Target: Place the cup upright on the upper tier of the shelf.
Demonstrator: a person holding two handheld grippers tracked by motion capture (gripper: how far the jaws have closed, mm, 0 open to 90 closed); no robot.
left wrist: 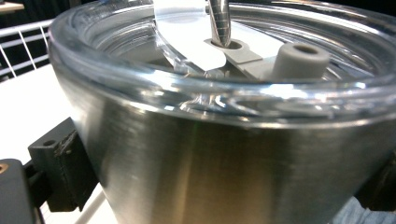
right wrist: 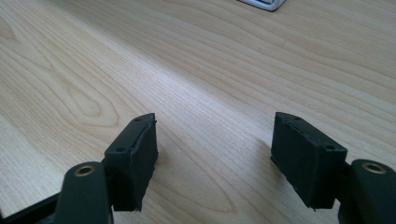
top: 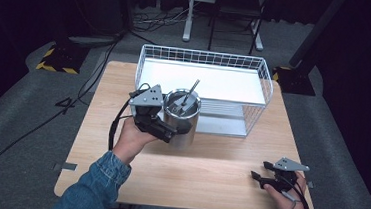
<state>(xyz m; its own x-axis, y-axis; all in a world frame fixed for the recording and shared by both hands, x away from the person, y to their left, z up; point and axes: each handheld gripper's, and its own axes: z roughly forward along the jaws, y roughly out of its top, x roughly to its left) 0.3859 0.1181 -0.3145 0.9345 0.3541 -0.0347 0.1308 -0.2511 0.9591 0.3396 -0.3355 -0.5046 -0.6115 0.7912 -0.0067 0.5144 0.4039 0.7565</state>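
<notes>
A steel tumbler (top: 181, 119) with a clear lid (left wrist: 187, 42) and a metal straw (top: 190, 92) stands upright just in front of the wire basket (top: 205, 56). My left gripper (top: 175, 127) is shut on the tumbler's wall (left wrist: 233, 154), one jaw on each side below the rim. Whether the tumbler's base touches the table, I cannot tell. Near the table's front right corner, my right gripper (top: 261, 170) rests low over the wood, open, with nothing between its pads (right wrist: 133, 154).
The white wire basket holds a white board (top: 200, 80) and takes up the back middle of the wooden table (top: 208, 171). Beyond the table are grey carpet, cables and stand legs (top: 188, 14).
</notes>
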